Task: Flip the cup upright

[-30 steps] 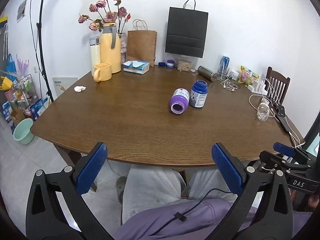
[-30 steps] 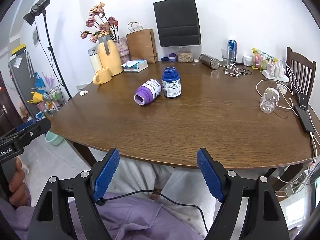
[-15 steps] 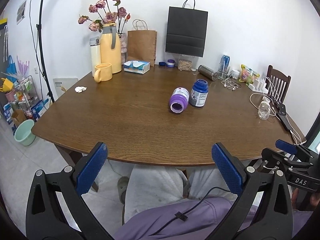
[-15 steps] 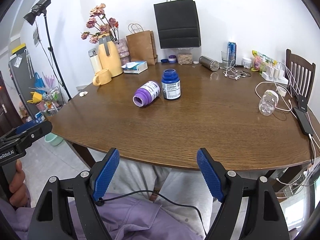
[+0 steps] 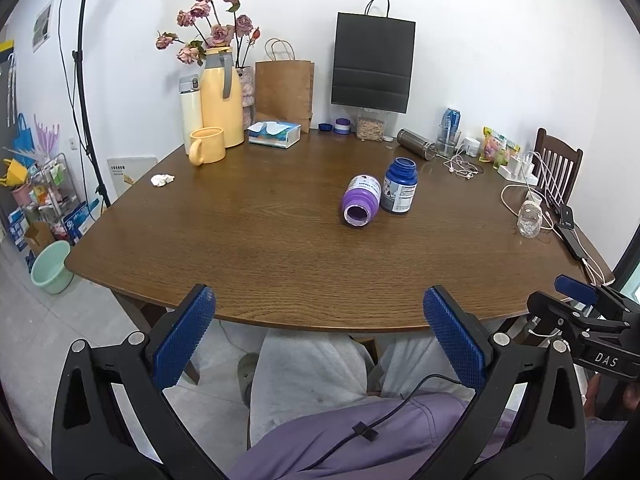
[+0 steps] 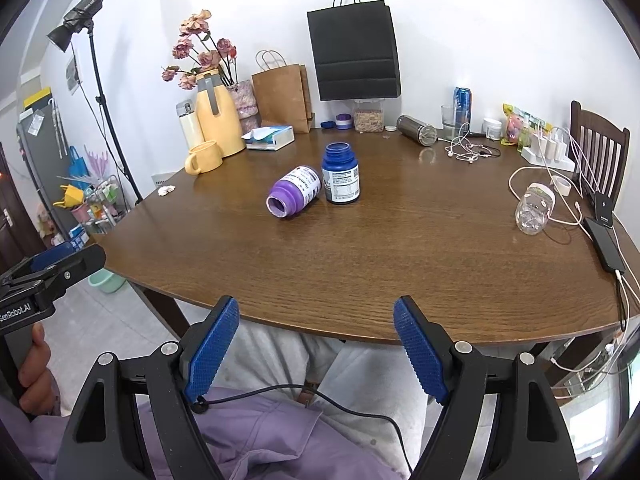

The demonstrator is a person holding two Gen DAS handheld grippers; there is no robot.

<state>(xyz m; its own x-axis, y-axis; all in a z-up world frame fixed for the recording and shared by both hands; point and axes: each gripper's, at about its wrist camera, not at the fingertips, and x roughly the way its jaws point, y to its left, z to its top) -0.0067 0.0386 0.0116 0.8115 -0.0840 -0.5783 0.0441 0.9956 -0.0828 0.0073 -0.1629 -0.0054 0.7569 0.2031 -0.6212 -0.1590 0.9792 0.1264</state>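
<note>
Nothing has moved: both hand-held grippers, left [image 5: 319,344] and right [image 6: 316,350], gape wide, empty.

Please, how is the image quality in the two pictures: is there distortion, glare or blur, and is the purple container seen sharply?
Left wrist view: strong fisheye bending, dark corners, the table edge curves; the lying purple container is sharp; left tongs slightly soft. Right wrist view: same bending; soft glare on the tabletop near the steel flask; purple container sharp, label partly readable.
</note>
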